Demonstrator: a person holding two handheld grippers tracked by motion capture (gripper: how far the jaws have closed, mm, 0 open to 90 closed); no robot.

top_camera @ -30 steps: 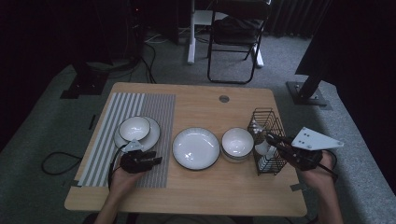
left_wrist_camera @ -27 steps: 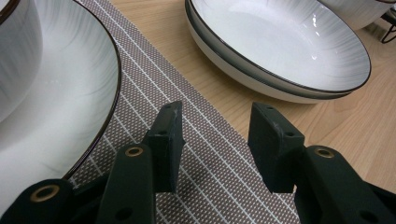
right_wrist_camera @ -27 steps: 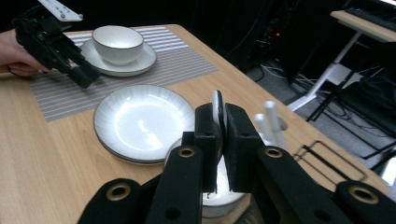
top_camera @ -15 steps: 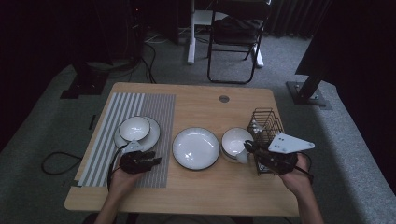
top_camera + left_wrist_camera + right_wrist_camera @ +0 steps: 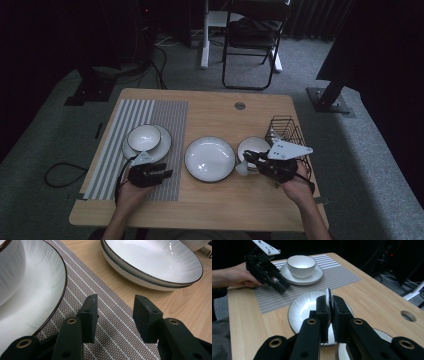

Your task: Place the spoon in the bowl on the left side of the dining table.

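Note:
My right gripper point(image 5: 248, 158) is shut on the handle of a white spoon point(image 5: 241, 169), which it holds over the near edge of a small white bowl point(image 5: 253, 146). In the right gripper view the spoon point(image 5: 328, 295) stands edge-on between the jaws of that gripper point(image 5: 329, 301), above the wide middle plate point(image 5: 298, 308). My left gripper point(image 5: 167, 173) rests open on the striped mat point(image 5: 167, 117), just in front of a saucer point(image 5: 161, 148) that carries a bowl point(image 5: 144, 137). Nothing sits between its jaws point(image 5: 115, 303); the saucer point(image 5: 32, 297) is at their left and the middle plate point(image 5: 155, 262) is beyond.
A black wire basket point(image 5: 287, 131) stands at the table's right edge behind my right hand. A round hole point(image 5: 240, 106) is in the tabletop at the back. A folding chair point(image 5: 250, 45) stands on the floor beyond the table.
My right gripper has moved left and a little down with the spoon, from the wire basket to the small bowl. The left gripper has stayed put.

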